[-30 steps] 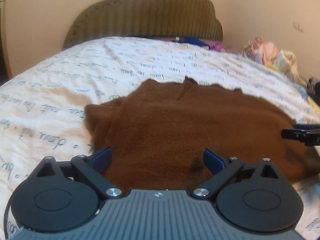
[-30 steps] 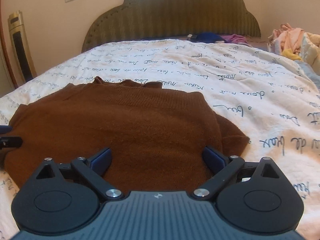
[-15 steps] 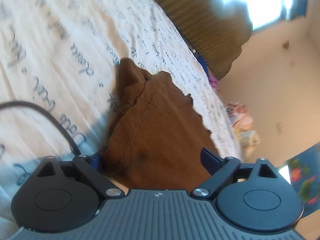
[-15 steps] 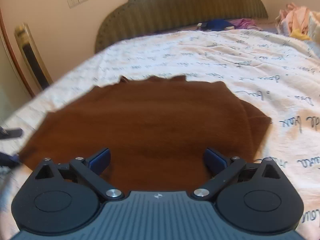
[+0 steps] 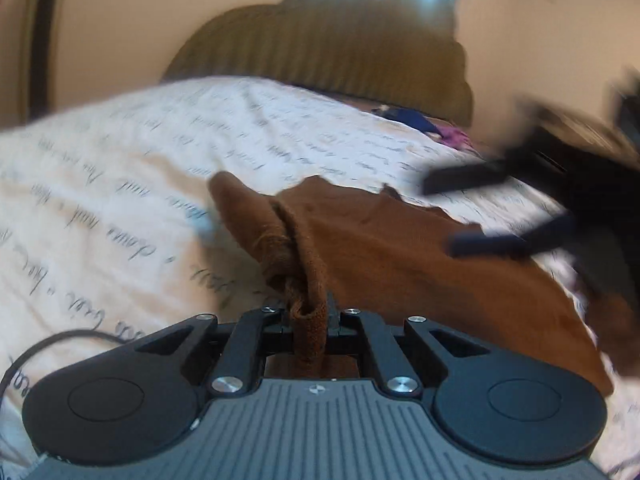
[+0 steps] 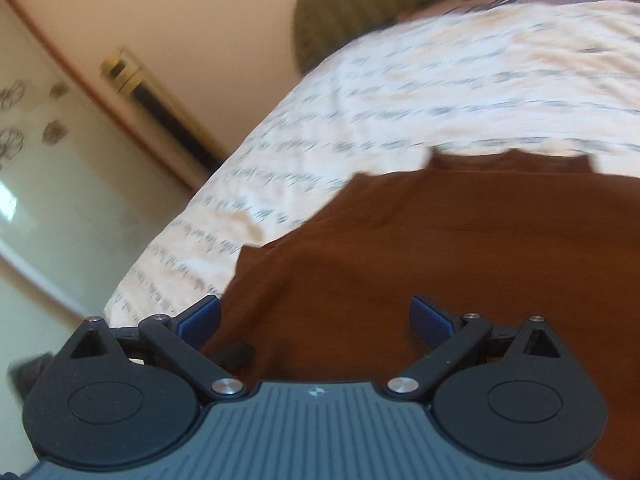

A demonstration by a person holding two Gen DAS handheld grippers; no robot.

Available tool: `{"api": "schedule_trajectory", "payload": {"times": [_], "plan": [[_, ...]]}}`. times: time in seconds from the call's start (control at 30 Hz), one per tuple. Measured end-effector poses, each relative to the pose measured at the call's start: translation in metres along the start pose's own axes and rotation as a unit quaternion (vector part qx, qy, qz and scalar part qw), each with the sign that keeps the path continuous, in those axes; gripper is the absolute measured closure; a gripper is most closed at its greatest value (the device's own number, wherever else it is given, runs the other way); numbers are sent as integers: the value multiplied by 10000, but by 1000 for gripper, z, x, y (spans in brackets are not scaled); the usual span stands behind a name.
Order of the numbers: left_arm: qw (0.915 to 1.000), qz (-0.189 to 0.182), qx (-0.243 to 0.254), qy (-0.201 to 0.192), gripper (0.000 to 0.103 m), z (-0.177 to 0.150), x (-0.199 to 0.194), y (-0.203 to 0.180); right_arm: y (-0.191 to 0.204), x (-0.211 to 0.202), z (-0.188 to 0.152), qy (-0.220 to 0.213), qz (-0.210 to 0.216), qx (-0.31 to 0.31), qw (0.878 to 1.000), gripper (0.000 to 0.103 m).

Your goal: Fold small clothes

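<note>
Left sleeve now pinched, so we judge the first fold is under way.

One brown sweater (image 5: 400, 264) lies mid-frame on the one bed (image 5: 120, 168). A second ago our left gripper (image 5: 310, 320) stood open; now it is clamped on bunched sleeve cloth at lower centre. Our right gripper (image 6: 314, 318), one of two, gapes wide over the sweater, empty.

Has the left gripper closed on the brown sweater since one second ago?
Yes. The left gripper, open before, is now shut on a bunched edge of the brown sweater, with that edge lifted off the script-printed bedsheet. The right gripper stays open.
</note>
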State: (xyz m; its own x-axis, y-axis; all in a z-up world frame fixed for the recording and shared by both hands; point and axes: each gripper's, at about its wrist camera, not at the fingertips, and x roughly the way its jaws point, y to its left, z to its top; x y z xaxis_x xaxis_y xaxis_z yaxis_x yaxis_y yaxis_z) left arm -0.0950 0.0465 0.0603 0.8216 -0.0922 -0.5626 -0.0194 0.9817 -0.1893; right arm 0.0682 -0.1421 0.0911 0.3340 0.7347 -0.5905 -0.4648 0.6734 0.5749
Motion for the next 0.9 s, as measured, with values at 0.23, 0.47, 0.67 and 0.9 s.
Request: {"api": "schedule_trajectory", "payload": {"times": [0.23,0.47,0.67,0.9], "plan": [[9979,114,632,-71,95,-15,0,-27,28,100,34,1264,-117,-213,9917,2],[9977,127,670,40,95,-17,7,-27,34,107,26,984,-267,-925,9905,18],[9968,233,743,186,95,-15,19,-30,10,101,21,813,-202,-868,9927,52],[9957,373,794,298,94,-11,19,-40,-18,88,23,683,184,-240,9972,82]]}}
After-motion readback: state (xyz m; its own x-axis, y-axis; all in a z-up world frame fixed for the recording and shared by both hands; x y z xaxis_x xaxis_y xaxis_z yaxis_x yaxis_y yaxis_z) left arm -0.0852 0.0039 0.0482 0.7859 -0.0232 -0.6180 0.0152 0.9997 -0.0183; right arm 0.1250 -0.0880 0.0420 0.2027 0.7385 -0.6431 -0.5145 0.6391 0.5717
